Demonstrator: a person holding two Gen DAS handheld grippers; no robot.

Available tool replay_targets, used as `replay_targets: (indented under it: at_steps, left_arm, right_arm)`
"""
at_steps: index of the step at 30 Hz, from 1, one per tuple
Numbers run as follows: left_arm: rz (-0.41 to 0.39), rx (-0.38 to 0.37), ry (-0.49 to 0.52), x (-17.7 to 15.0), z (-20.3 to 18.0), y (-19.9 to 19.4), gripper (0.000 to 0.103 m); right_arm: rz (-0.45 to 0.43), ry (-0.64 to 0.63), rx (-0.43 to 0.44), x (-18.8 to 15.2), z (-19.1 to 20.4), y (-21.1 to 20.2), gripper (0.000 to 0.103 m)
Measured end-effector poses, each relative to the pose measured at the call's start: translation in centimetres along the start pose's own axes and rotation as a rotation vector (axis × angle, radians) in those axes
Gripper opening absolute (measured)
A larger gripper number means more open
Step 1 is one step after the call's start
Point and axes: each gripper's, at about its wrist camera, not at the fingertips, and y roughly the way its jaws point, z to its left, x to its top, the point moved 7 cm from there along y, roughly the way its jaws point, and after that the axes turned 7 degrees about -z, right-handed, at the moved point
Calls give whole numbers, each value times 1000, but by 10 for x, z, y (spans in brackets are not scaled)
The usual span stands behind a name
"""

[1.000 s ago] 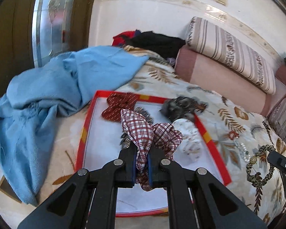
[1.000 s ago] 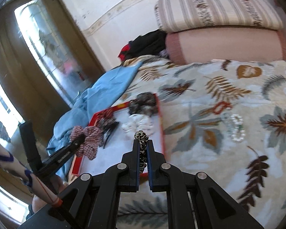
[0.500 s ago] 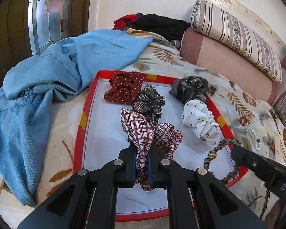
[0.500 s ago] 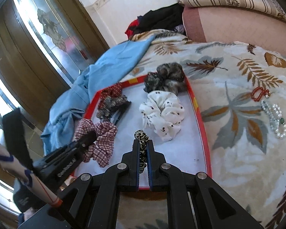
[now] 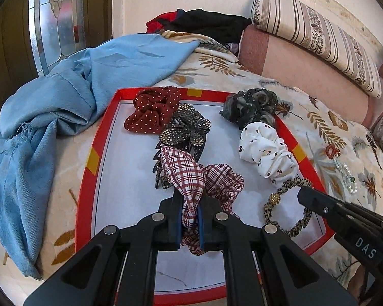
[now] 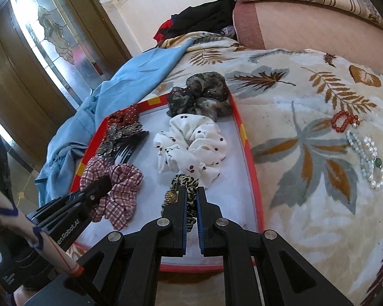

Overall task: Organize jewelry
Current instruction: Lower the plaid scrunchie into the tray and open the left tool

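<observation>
- Pinching the plaid scrunchie, the left gripper had its jaws pressed on a fold of the cloth, the rest of it fanning out beyond the tips over the tray.
- The right gripper was likewise clamped, on a leopard hair tie whose loop hung past its tips.
- A second earlier both grippers were back from the tray, the right one out over the bedspread; by this moment both had come in low over the white floor of the tray, so I judged the two pieces close to being set down.
- The plaid scrunchie hung just in front of the rhinestone clip, toward the tray's left half; whether it touched the floor I could not tell.
- The leopard tie sat just below the white scrunchie, near the tray's right rim, its gold bead on the left of the loop.
- In the left view the loop's long axis ran from the white scrunchie down toward the tray's near right corner.
- A red dotted scrunchie and a dark scrunchie lay at the far rim.
- A red bead bracelet and pearl strands lay on the bedspread, well apart from the tray, not yet sorted.
</observation>
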Motion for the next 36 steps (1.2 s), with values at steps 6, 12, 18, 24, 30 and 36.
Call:
replay_targets:
  at_steps: [6, 12, 18, 24, 30, 36]
  left_arm:
    - [5, 14, 5, 0, 0, 5, 8]
    - [8, 28, 11, 0, -1, 7, 8]
    - [8, 32, 14, 0, -1, 8, 8]
    - [10, 33, 14, 0, -2, 8, 9]
    - [11, 34, 15, 0, -1, 9, 10]
    - [11, 39, 13, -1, 0, 9, 15]
  right_arm:
    - [-6, -3, -35, 7, -9, 7, 8]
    - [2, 1, -67, 11, -18, 13, 8]
    - [17, 6, -73, 5, -22, 17, 8]
    - [23, 9, -76, 3, -23, 18, 8]
    - [26, 7, -76, 1, -23, 18, 9]
    - [30, 6, -71, 0, -23, 18, 9]
